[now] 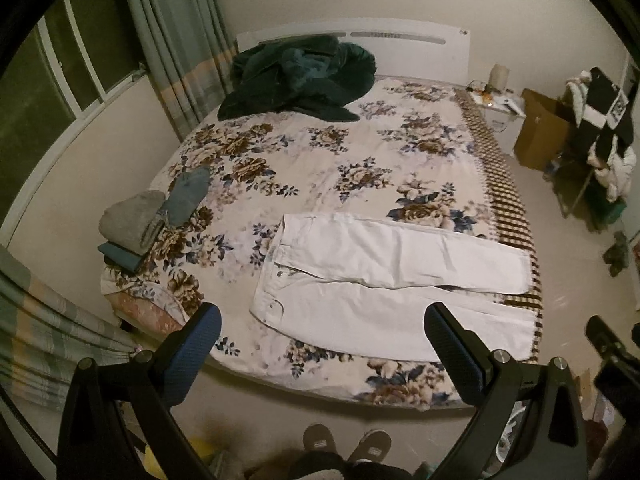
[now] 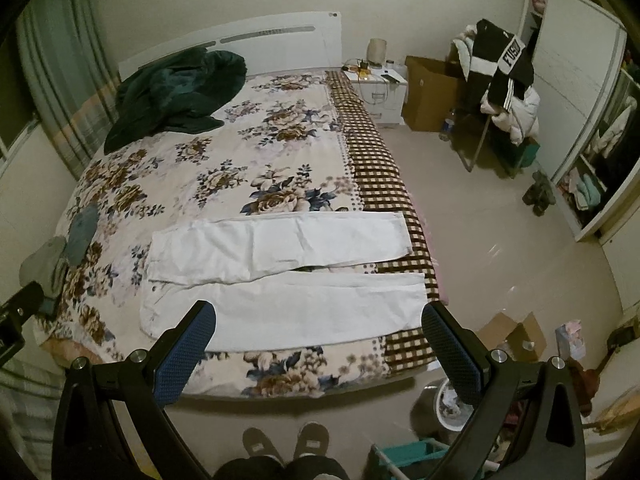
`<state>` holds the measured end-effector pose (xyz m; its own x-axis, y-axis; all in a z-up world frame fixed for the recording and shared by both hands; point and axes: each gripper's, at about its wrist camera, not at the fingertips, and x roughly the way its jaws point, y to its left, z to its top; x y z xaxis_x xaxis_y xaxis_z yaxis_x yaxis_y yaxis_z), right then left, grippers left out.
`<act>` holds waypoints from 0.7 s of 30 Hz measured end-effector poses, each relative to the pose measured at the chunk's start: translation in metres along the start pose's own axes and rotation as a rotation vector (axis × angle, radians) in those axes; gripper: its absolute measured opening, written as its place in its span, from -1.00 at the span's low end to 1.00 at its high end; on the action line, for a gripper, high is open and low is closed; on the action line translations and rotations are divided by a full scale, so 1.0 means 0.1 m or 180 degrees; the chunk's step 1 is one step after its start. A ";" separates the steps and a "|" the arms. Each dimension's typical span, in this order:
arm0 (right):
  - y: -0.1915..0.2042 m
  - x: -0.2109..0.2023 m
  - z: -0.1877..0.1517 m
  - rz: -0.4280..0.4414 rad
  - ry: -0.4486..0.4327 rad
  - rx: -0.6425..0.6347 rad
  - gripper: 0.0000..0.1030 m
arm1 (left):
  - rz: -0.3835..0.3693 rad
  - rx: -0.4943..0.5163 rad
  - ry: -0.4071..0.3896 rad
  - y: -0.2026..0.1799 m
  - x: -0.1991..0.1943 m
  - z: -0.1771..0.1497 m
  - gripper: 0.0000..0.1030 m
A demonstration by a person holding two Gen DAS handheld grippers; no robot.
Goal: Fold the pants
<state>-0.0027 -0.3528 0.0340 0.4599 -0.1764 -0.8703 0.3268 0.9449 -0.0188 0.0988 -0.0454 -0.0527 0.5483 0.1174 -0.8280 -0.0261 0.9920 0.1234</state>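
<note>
Floral bed [image 1: 320, 152] bears white pants [image 1: 380, 276] laid flat — both grippers, left [image 1: 322, 354] and right [image 2: 319, 354], gape empty (wardrobe [image 2: 580, 80] only in the right view).

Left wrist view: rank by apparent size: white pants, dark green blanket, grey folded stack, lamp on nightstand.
1. white pants, spread flat, nearest the camera
2. dark green blanket, bunched at the headboard; farther off, so its true size against the pants is unsure
3. grey folded stack
4. lamp, smallest and farthest
</note>
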 end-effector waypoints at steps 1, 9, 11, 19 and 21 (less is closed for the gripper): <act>-0.02 0.14 0.06 -0.0015 0.0016 0.0015 1.00 | 0.0035 0.0012 0.0046 -0.05 0.13 0.04 1.00; -0.09 1.56 0.62 -0.0113 0.0369 0.0225 1.00 | 0.0122 -0.0117 0.0513 -0.12 1.25 0.47 1.00; -0.10 1.94 0.73 -0.0137 0.0501 0.0346 1.00 | 0.0110 -0.0167 0.0635 -0.09 1.53 0.59 1.00; -0.17 3.81 1.22 -0.0239 0.1141 0.1002 1.00 | 0.0043 -0.0559 0.1238 0.00 3.02 1.18 1.00; -0.18 4.19 1.32 -0.0268 0.1253 0.1145 1.00 | 0.0000 -0.0751 0.1436 0.05 3.48 1.28 1.00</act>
<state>0.2930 -0.4802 -0.2649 0.0983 -0.0653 -0.9930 0.6430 0.7657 0.0133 0.3961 -0.0057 -0.2700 0.1339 0.0738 -0.9882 -0.2426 0.9693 0.0395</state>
